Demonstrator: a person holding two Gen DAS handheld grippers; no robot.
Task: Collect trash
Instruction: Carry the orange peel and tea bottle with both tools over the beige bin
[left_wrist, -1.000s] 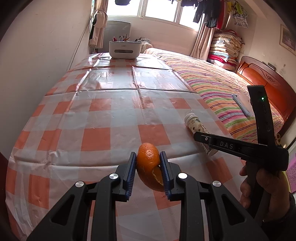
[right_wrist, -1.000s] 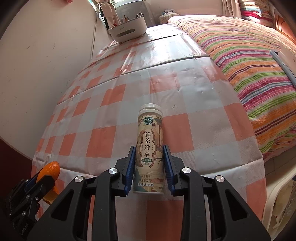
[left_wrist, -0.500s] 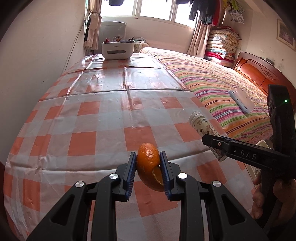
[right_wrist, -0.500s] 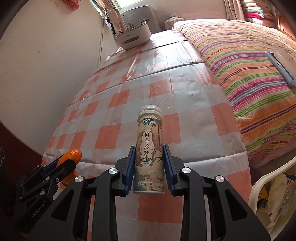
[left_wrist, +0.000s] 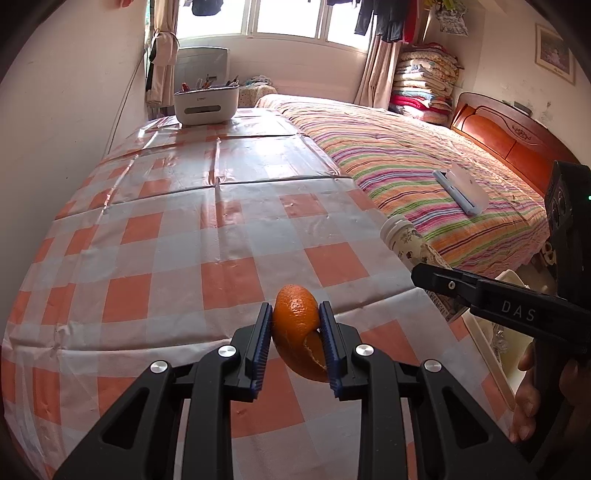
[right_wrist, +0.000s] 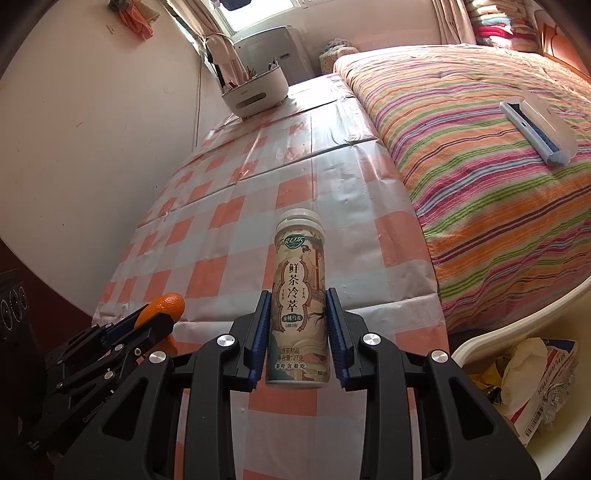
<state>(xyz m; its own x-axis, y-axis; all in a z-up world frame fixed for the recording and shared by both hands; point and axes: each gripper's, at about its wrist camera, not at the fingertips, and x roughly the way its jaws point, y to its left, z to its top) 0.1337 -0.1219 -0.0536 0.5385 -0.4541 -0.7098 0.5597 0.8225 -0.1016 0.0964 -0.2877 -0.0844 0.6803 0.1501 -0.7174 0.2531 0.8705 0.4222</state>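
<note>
Both loads in hand, carry step under way as I read it. Nearest me, the left gripper pinches a piece of orange peel between its blue pads, the peel clear of the checked tablecloth below it. The right gripper clamps a tea bottle at its lower half, white cap pointing away from me, the bottle lifted off the cloth too. From the right wrist view the left gripper sits low at the left with the peel poking out of it; from the left wrist view the right gripper and the hand on its handle sit at the right, near the table's corner. Just off that near right corner, low down, I see the white rim of a bin, already holding crumpled paper and wrappers. My judgement: pickup is done, drop-off is not yet. Next move calls for swinging both grippers right, past the table edge and over the bin mouth, then spreading the jaws one load at a time; the bottle is closer to the bin, so it should go first. Farther off, nothing left on the cloth reads as trash: only a white caddy of pens at the far end. To the right, a striped bedspread with a white brush-like thing on it.
</note>
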